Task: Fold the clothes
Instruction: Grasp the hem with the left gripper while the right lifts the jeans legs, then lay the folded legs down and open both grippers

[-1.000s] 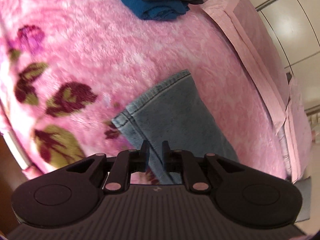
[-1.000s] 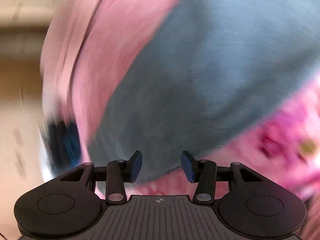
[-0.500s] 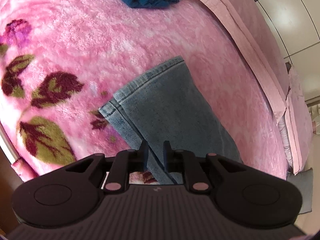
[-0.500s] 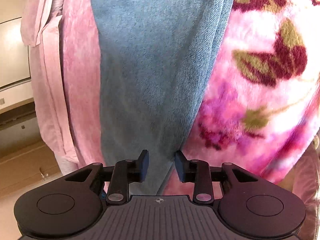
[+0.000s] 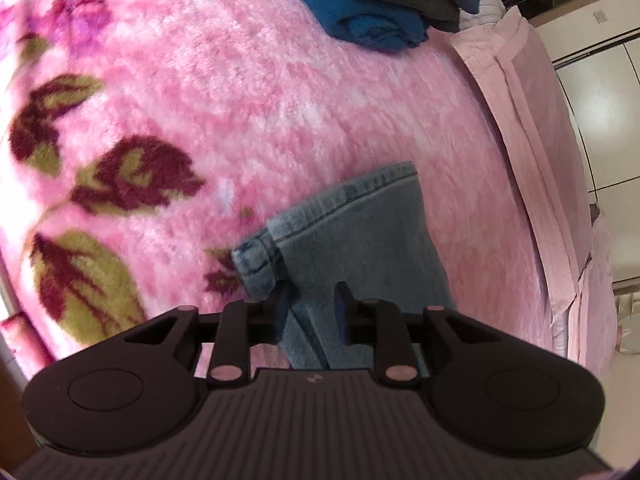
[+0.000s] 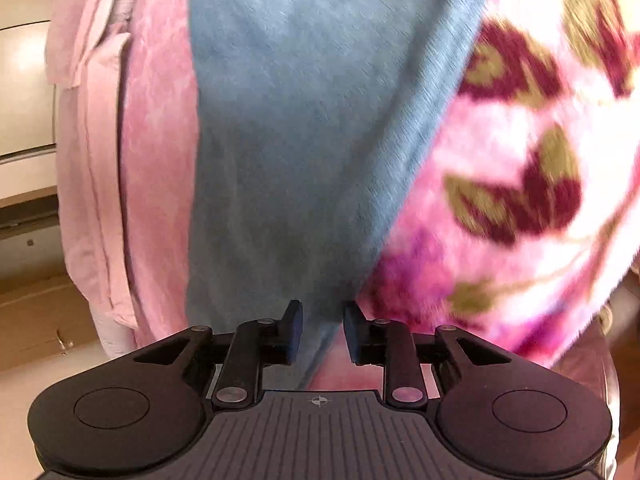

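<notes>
Between both grippers' jaws: jeans | on pink blanket

My left gripper has come lower and nearer to the jeans, and now the edge of the denim leg stands up between its fingers, where before it only lay flat under them. The hem corner has curled over and lifted from the pink blanket; half a second ago it was flat. My right gripper had its jaws wide one second ago; they are narrower now and are closing, with the edge of the jeans between them. The right view was a strong blur then, and it is clearer now.
</notes>
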